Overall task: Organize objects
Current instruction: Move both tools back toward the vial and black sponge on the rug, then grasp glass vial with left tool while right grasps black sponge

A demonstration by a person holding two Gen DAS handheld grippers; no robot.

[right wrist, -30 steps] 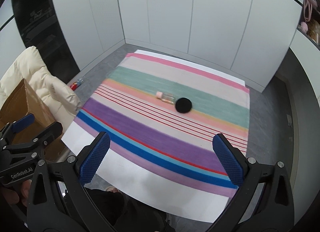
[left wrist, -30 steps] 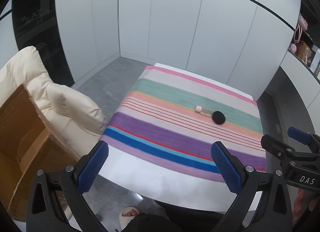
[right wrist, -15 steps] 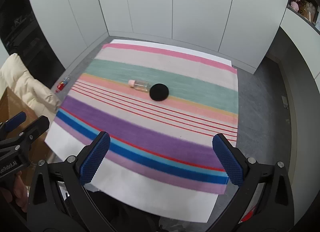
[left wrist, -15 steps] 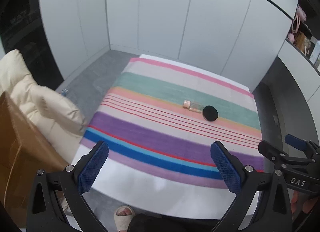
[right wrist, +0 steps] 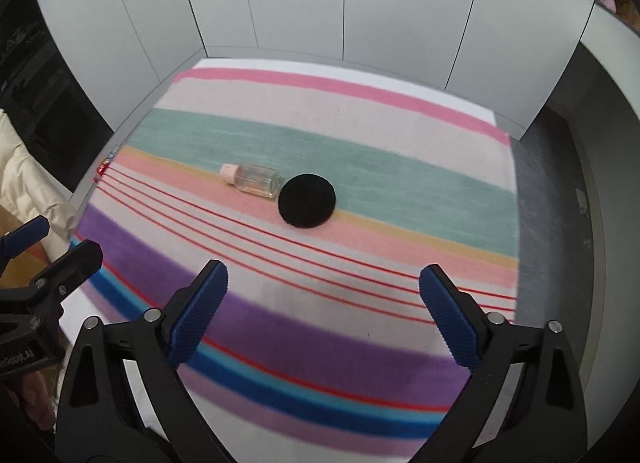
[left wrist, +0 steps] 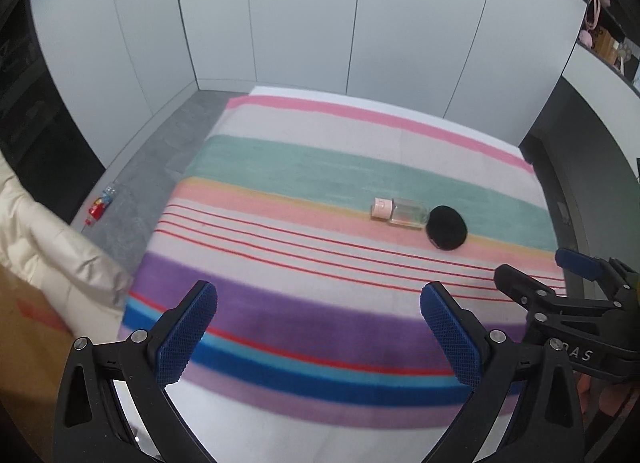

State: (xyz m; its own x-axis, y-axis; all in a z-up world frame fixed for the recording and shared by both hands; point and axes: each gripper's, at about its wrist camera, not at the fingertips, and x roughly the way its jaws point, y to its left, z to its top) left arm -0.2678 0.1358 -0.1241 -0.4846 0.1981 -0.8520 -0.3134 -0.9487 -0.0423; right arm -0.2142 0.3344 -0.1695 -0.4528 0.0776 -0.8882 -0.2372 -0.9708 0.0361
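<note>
I have both claws spread wide and holding nothing: the left claw point(left wrist: 318, 337) fills the bottom of its view, the right claw point(right wrist: 322, 313) the bottom of its own. Each hangs above the near edge of the worktop point(right wrist: 132, 391), a white slab covered by a striped cloth point(left wrist: 320, 263) with bands of pink, beige, green, salmon, thin red lines, purple and blue.

The task's things lie together at the centre right of the left view, where the green and salmon bands meet. A small clear bottle point(left wrist: 406, 214) lies on its side, its pink cap point(left wrist: 382, 208) pointing toward the left of the frame. A flat black round pad point(left wrist: 446, 228) sits at the bottle's base, touching it or just beside it; I cannot tell which. In the right view the same pair sits near frame centre, bottle point(right wrist: 258, 180) to the left of pad point(right wrist: 307, 200).

White panelled walls point(left wrist: 300, 15) close off the top of both frames, above grey floor point(left wrist: 148, 183). A cream padded jacket point(left wrist: 52, 255) bulges at the left edge, and a small plastic bottle with a red label point(left wrist: 101, 206) lies on the floor there.
</note>
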